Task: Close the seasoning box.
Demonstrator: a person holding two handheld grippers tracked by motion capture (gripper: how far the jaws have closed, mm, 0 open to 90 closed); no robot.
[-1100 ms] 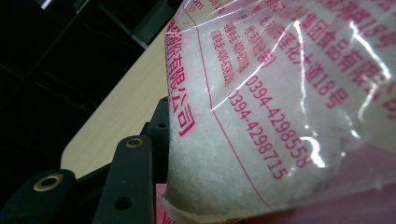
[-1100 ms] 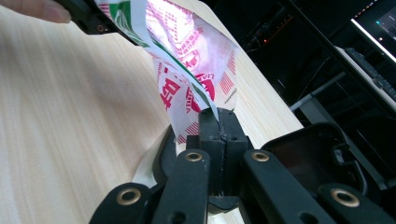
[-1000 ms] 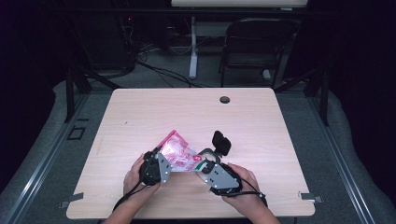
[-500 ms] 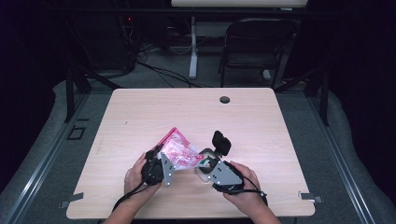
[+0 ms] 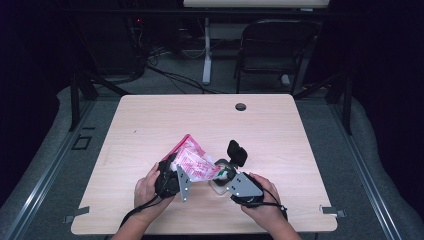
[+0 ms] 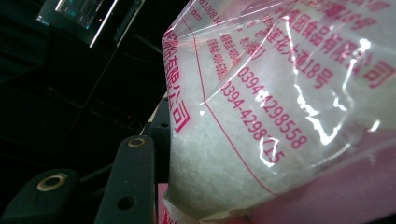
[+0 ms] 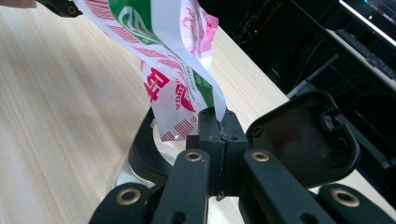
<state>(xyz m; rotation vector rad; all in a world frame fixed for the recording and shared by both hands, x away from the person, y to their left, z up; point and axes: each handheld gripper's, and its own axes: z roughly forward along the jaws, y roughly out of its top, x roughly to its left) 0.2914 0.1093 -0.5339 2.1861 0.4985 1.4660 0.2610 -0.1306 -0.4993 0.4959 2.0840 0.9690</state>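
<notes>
High view looks forward and down over the whole worktop (image 5: 150, 120) from above. Both gripper views sit very close, along their jaws; all three share the pink-printed bag (image 5: 195, 162) (image 6: 280, 116) (image 7: 177, 70).

Place: a lab or recording studio.
Desk (image 5: 150, 120): a bare wooden top is standing alone on grey carpet (image 5: 65, 150).
Surroundings: black walls, cables (image 5: 170, 77) trailing across the floor, an empty chair (image 5: 272, 50) waiting behind.
</notes>
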